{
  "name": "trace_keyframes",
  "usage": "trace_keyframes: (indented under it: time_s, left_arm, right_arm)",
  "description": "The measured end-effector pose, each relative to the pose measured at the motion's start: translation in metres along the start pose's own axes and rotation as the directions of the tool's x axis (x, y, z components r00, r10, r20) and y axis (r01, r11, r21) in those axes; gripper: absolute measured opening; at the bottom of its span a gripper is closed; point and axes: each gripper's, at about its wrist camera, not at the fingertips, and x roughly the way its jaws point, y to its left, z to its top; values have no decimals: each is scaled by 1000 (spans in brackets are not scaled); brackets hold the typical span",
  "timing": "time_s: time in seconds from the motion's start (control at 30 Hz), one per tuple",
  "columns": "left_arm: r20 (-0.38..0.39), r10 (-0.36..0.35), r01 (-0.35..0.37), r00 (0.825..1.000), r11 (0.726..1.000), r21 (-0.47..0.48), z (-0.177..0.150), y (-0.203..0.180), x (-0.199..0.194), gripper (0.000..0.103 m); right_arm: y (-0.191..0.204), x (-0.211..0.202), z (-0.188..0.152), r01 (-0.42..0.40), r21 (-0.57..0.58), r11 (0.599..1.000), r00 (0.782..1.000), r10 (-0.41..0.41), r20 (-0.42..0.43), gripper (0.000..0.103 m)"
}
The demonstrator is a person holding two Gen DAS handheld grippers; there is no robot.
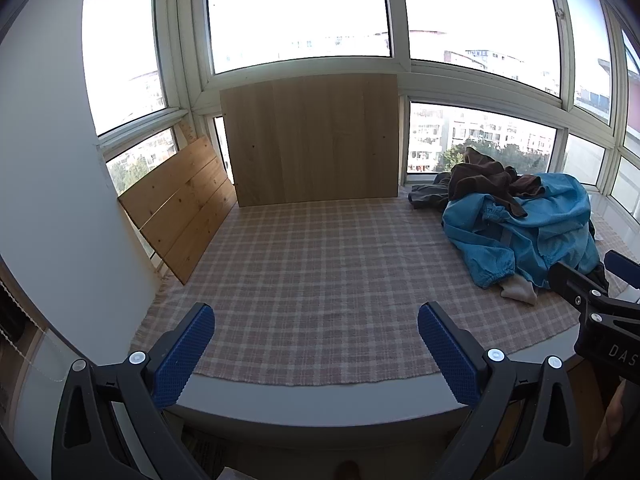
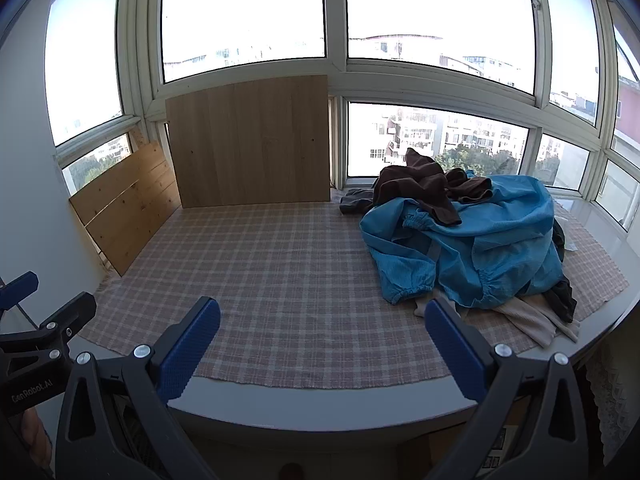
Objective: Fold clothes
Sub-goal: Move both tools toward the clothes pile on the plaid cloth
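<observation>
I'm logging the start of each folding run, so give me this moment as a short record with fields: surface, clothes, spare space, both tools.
surface: checked cloth over a window-side platform
clothes: unfolded pile at the right; blue garment on top, brown garment draped over it, beige piece underneath at the front
spare space: bare cloth left of the pile
backdrop: wooden board leaning on the window
left tool: open, holding nothing
right tool: open, holding nothing, short of the pile
</observation>
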Motion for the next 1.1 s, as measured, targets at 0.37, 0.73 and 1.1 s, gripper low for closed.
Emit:
trace_keyframes:
  time_s: [0.37, 0.73, 1.1]
  left_arm:
    - [2, -20, 20, 1000, 1000, 18, 7, -7, 13, 103]
    - [22, -104, 104, 994, 994, -27, 31, 0, 42, 102]
    - [110, -130, 135, 985, 990, -41, 60, 12, 80, 102]
  right_arm:
    - [-4, 7, 9, 10, 14, 1000, 1000, -9, -12, 103]
    - [-12, 18, 26, 53, 56, 997, 997, -55, 44, 103]
    - [-16, 59, 56, 114, 129, 985, 988, -125, 86, 103]
